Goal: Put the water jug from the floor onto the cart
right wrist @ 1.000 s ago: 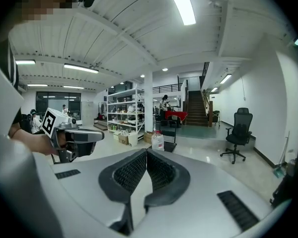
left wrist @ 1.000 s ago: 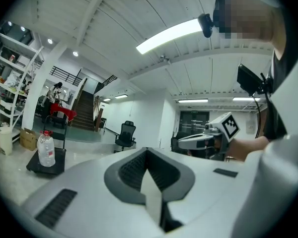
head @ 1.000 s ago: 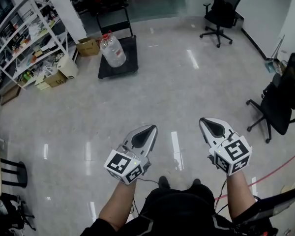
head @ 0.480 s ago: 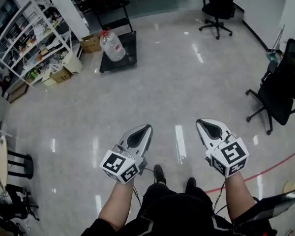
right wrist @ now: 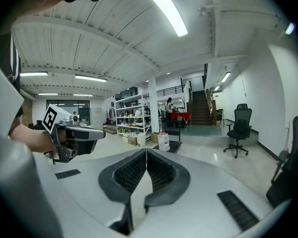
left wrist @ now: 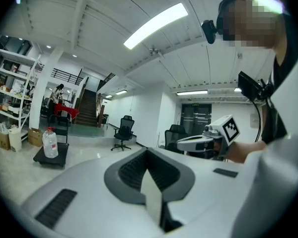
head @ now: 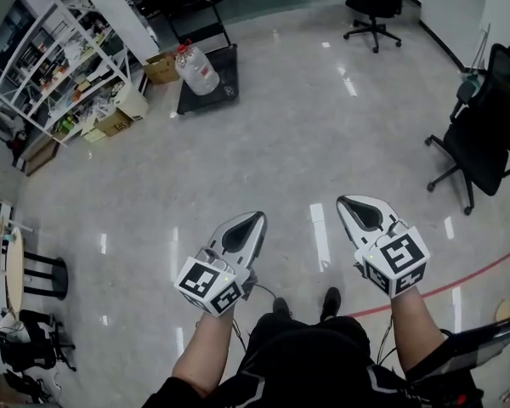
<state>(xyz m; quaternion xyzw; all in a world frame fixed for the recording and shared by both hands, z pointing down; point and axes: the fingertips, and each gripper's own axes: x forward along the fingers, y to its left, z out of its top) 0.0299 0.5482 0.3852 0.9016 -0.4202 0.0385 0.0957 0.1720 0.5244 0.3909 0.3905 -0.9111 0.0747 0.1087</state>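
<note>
We see the water jug (head: 197,69) standing up on the cart (head: 224,82), not on the floor, so we think the job is done. Nothing looks left to do. Our 2 tools are far from the cart. The left gripper (head: 253,222) is closed tight with nothing in it. The right gripper (head: 350,205) is closed tight and empty too. The jug is clear with a red top, and we cannot tell how much water is inside. A brown box (head: 161,68) sits just beside the cart. We cannot see what is in it.

Head view looks steeply down from above; both gripper views face roughly level; all share the distant water jug (head: 198,68).
</note>
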